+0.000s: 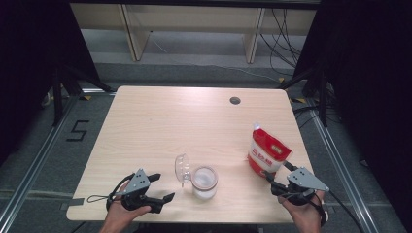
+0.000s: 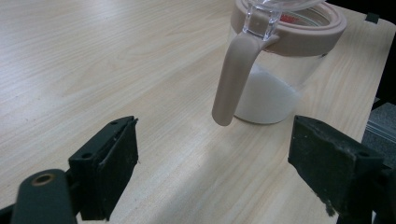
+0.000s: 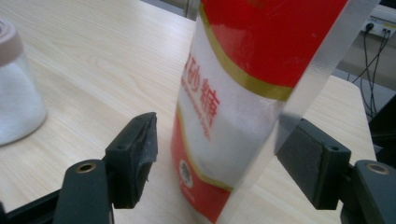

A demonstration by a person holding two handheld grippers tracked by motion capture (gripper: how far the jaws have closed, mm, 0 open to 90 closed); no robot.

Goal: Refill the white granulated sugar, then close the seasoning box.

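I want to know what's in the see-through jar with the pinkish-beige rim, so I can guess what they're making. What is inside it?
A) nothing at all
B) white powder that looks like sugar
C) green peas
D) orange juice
B: the clear jar with the pinkish-beige rim has a heap of white grainy powder in its bottom, seen through the wall in the left gripper view.

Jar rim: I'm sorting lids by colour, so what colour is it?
The jar rim and its hanging latch are pale pinkish beige, clearest in the left gripper view.
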